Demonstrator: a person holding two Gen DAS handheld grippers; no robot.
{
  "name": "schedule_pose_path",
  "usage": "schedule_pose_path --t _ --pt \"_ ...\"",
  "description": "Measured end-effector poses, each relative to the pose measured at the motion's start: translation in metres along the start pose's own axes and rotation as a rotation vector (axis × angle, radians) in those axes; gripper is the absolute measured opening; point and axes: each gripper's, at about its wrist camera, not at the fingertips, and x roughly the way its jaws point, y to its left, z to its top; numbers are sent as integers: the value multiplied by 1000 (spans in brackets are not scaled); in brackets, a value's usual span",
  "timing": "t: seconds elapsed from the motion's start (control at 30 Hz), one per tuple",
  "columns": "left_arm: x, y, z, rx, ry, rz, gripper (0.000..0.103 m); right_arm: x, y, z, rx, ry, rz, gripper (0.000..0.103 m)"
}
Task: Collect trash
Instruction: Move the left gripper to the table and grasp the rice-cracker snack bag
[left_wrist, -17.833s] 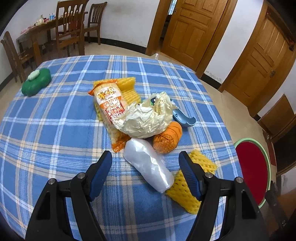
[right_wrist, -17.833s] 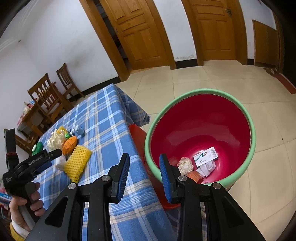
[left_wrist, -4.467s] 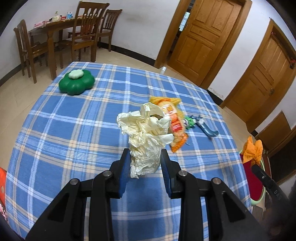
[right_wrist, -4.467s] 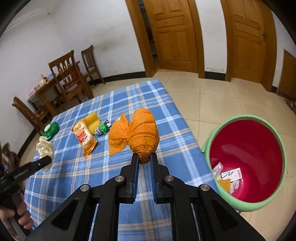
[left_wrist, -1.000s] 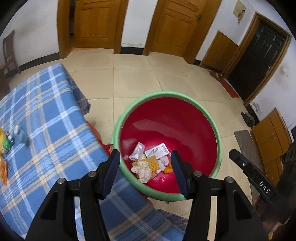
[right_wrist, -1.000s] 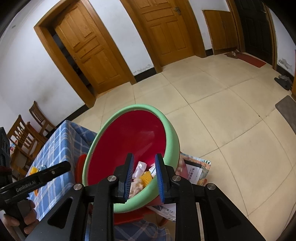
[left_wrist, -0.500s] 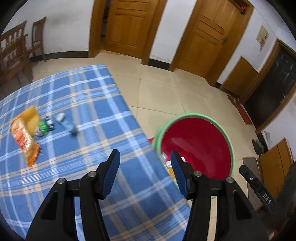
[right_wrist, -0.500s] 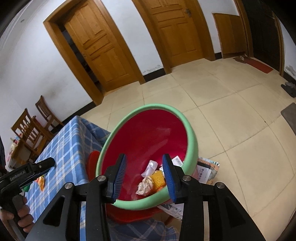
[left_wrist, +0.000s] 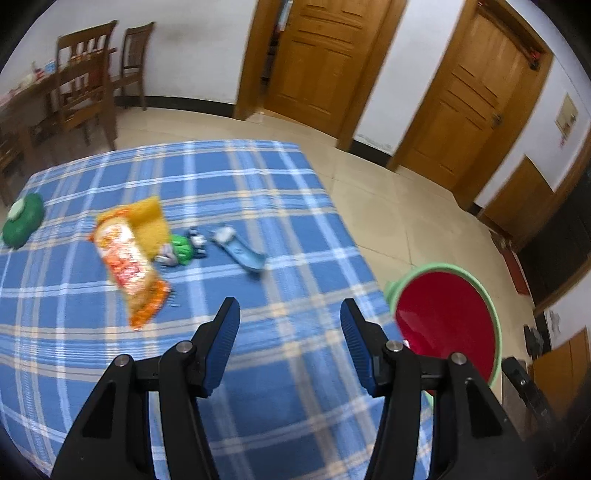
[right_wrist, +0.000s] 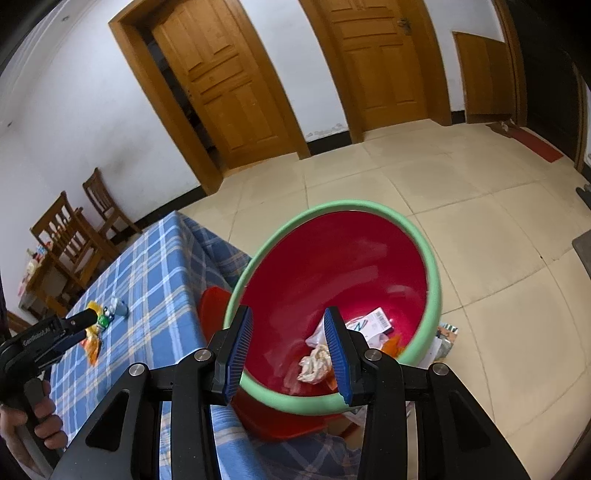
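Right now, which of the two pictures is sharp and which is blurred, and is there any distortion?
Left wrist view: motion blur smears the snack bag and tablecloth. Right wrist view: sharp, the basin and the trash inside are crisp. Both views: fisheye bending curves the door frames, with dark corners.

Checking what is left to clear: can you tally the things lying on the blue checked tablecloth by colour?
Orange: 1, the snack bag
Yellow: 1, the foam net behind it
Green: 2, the flower-shaped thing at the far left and the small toy
Blue: 1, the scoop-like piece
Total: 5
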Motion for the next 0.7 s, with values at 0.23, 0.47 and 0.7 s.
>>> schedule_pose_path --t 0.23,0.47,0.7 --pt "-1 39 8 -85 -30 61 57 10 22 0 -40 22 13 41" --pt "3 75 13 -169 -43 134 57 20 44 0 -81 41 19 41" --pt "16 101 18 -211 -34 186 63 32 62 1 -113 65 27 41"
